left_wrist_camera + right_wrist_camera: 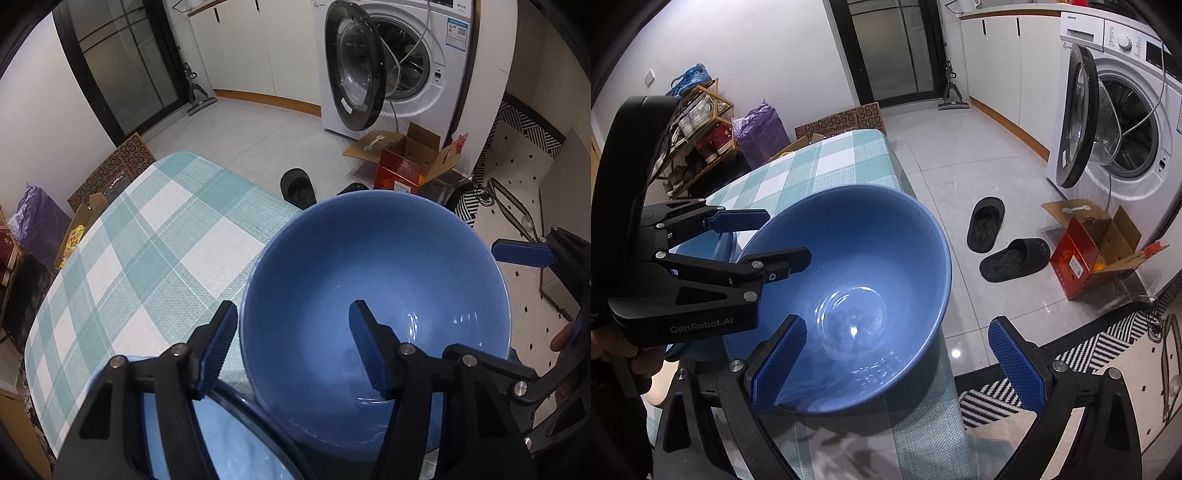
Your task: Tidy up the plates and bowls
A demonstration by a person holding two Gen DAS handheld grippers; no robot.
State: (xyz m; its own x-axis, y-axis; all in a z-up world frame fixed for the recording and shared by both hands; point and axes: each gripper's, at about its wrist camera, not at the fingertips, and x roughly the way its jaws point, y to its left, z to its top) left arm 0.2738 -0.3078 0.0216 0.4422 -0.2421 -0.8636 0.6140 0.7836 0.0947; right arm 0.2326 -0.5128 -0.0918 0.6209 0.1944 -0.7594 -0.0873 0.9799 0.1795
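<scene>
Scene: a blue bowl [373, 317] sits at the near corner of a table [155, 236] under a teal-and-white checked cloth, in a tiled laundry room.
Left gripper [293, 334]: straddles the bowl's rim at about 9 o'clock, one finger outside the wall and one inside. In the right wrist view a gap shows between the inner finger and the wall, so the pads are not yet pressing; the jaws stand partly apart, nothing gripped.
Right gripper [899, 356]: spread wide and holding nothing, hovering at the bowl's 6 o'clock edge, its left pad over the rim, its right pad out past the table edge.
Second dish: a pale blue plate [236, 435] with a dark rim lies just beside the bowl at about 7 o'clock in the left wrist view; whether the two touch cannot be told.
Progress: early, by the look of it. Bowl and plate sit side by side, unstacked. Judging from the straddle, the bowl is about to be gripped.
Left to do: clamp the rim, lift, and group the dishes.
Background: a washing machine [1126, 118], door open, at 2 o'clock.
</scene>
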